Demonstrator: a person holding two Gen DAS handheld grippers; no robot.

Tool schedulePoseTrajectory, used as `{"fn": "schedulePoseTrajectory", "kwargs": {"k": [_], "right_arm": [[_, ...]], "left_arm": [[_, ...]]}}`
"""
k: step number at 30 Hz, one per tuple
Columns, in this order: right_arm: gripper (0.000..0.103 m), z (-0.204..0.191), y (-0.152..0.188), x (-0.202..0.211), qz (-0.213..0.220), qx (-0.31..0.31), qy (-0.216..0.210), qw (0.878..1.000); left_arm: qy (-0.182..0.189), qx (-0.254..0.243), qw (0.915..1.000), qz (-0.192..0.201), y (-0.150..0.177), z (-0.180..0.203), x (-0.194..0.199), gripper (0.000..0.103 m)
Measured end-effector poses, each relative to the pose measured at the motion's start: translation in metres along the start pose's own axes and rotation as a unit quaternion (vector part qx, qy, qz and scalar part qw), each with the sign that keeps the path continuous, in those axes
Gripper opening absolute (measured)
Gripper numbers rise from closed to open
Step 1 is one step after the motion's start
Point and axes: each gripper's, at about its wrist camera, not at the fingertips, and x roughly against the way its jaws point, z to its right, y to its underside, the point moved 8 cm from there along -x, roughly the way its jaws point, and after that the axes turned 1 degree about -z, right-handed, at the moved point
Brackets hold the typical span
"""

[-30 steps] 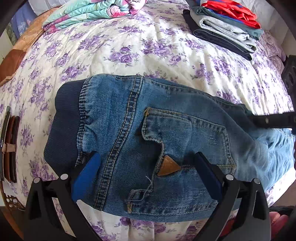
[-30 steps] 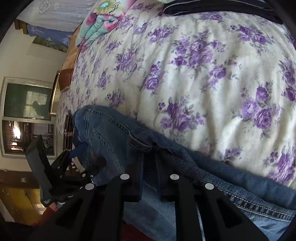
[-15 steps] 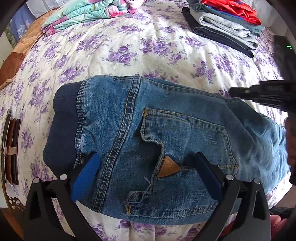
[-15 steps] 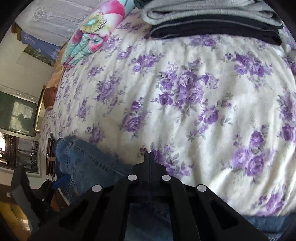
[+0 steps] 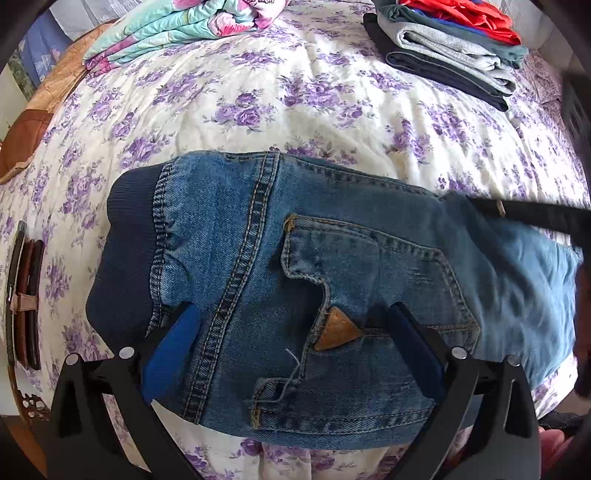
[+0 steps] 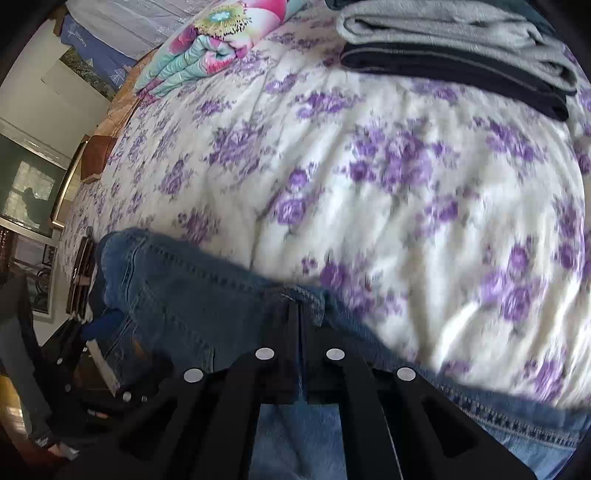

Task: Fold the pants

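L gripper [image 5: 291, 339] jaws wide apart over jeans [image 5: 258, 258] on bed [image 5: 295, 92]. R gripper [image 6: 300, 314] clamped tight on jeans' edge.

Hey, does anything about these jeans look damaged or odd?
Yes. On the jeans, the back pocket has a loose thread hanging near its lower corner by the tan patch. Otherwise nothing stands out.

1. I see a floral bedspread [image 5: 295, 92] with purple roses.
2. A folded quilt [image 5: 177, 26] lies far left.
3. A stack of folded clothes [image 5: 450, 48] sits far right.
4. Belts [image 5: 24, 299] lie at the left edge.
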Motion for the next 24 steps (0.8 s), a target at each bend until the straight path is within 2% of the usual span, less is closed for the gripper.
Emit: {"fn": "schedulePoseTrajectory", "kwargs": {"k": [2, 4, 7, 9, 11, 12, 15, 16, 18, 19, 20, 21, 22, 24], "right_arm": [[0.001, 0.012, -0.009, 0.006, 0.013, -0.021, 0.012, 1.000], [0.003, 0.012, -0.007, 0.027, 0.028, -0.033, -0.012, 0.999], [0.004, -0.011, 0.017, 0.051, 0.023, 0.019, -0.016, 0.999], [0.004, -0.024, 0.039, 0.041, -0.017, 0.040, -0.028, 0.999], [0.003, -0.023, 0.041, 0.020, -0.031, 0.051, 0.006, 0.998], [0.000, -0.017, 0.036, 0.008, -0.028, 0.046, 0.024, 0.998], [0.000, -0.002, 0.028, -0.007, -0.034, -0.018, -0.014, 0.999], [0.000, -0.004, 0.028, 0.000, -0.031, -0.015, -0.013, 0.999], [0.000, -0.017, 0.029, 0.023, -0.001, 0.028, 0.001, 1.000], [0.006, -0.024, 0.030, 0.036, 0.015, 0.051, 0.008, 0.999], [0.006, -0.028, 0.031, 0.044, 0.025, 0.067, 0.015, 0.997], [0.006, -0.027, 0.031, 0.045, 0.023, 0.072, 0.024, 0.997], [0.016, -0.023, 0.031, 0.038, 0.015, 0.070, 0.033, 0.997], [0.022, -0.006, 0.031, 0.014, -0.010, 0.059, 0.058, 0.997]], "left_arm": [[-0.002, -0.001, 1.0000, -0.001, 0.000, 0.000, 0.000, 0.099], [0.000, 0.000, 1.0000, -0.001, 0.000, -0.001, 0.000, 0.099], [0.002, -0.001, 1.0000, 0.001, 0.001, -0.001, 0.000, 0.099], [0.001, -0.001, 1.0000, 0.003, 0.001, -0.002, 0.000, 0.099], [0.001, 0.002, 1.0000, 0.002, 0.001, -0.002, 0.000, 0.099], [0.000, 0.003, 1.0000, 0.002, 0.001, -0.002, 0.000, 0.099], [-0.005, -0.004, 1.0000, 0.002, 0.000, 0.000, 0.000, 0.099], [-0.006, -0.006, 1.0000, 0.002, 0.000, 0.000, 0.000, 0.099], [-0.003, -0.006, 1.0000, 0.003, 0.001, -0.001, 0.000, 0.099], [-0.001, -0.005, 1.0000, 0.004, 0.001, -0.001, 0.000, 0.099], [0.000, -0.005, 1.0000, 0.005, 0.001, -0.002, 0.000, 0.099], [-0.001, -0.005, 1.0000, 0.005, 0.001, -0.002, 0.000, 0.099], [-0.002, -0.005, 1.0000, 0.005, 0.001, -0.002, 0.000, 0.099], [-0.005, -0.003, 1.0000, 0.004, 0.000, -0.001, -0.001, 0.099]]}}
